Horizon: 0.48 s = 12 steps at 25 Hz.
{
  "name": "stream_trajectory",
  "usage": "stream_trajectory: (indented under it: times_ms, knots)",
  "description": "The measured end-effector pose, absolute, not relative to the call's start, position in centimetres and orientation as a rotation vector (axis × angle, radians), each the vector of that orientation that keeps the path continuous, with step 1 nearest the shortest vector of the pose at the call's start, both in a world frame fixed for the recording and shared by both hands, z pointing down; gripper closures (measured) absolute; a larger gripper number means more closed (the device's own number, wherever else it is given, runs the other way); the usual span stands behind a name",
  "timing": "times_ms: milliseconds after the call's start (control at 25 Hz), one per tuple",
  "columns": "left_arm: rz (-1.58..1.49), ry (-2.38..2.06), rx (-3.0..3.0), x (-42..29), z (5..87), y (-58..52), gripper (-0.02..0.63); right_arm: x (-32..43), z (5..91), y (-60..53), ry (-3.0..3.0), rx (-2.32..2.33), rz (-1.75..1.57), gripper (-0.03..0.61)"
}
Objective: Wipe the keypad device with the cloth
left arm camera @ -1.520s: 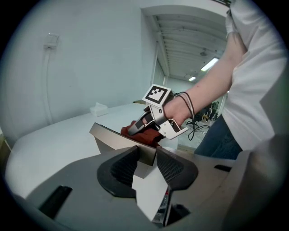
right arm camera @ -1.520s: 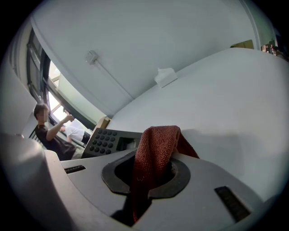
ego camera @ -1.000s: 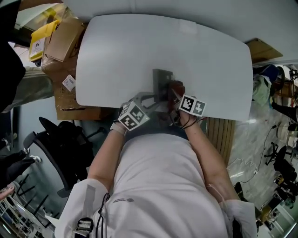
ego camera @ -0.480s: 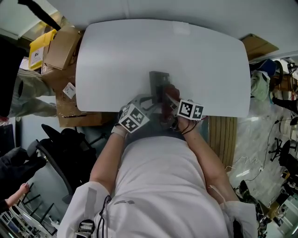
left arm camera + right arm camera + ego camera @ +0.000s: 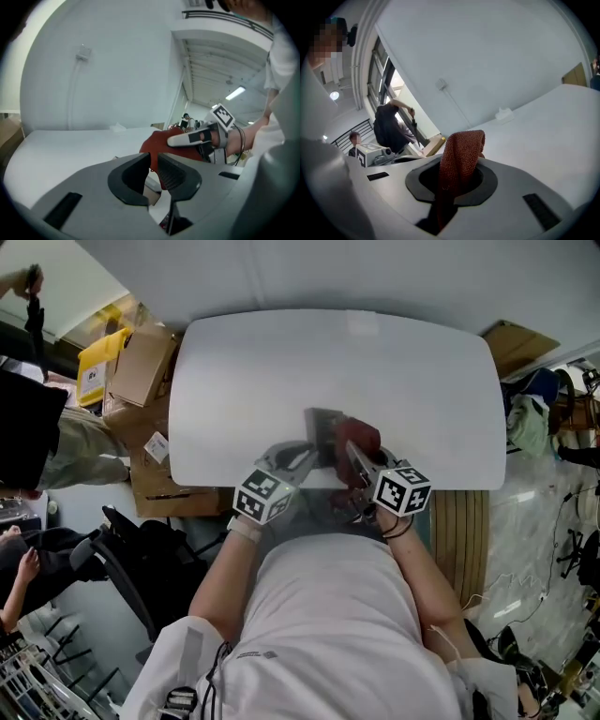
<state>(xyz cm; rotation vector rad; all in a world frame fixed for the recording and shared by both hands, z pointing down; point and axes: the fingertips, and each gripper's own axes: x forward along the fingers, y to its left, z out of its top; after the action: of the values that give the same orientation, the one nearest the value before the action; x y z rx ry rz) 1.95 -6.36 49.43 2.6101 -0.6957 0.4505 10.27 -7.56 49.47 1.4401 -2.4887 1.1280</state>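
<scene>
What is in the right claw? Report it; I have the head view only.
Observer: The right claw is shut on the rust-red knitted cloth, which stands up out of its jaws.
Operator: Now the other one.
Observer: The left claw is closing, its jaws a narrow slit apart. Nothing clearly sits between the pads; the cloth shows behind the slit.
</scene>
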Motion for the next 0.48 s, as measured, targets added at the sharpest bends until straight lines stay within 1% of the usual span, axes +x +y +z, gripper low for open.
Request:
stream_trajectory:
  times_ms: [200, 480]
  knots:
    - [0.258, -0.799, 2.65, 2.2, 42.6, -7.3, 0.581, 11.4, 43.5, -7.5, -2.605, 1.441, 0.939, 0.525]
    - [0.073, -0.899, 2.74, 2.5, 35.0, -7.6, 0.591, 12.1, 35.3, -7.4, -2.759, 1.411, 0.585, 0.525]
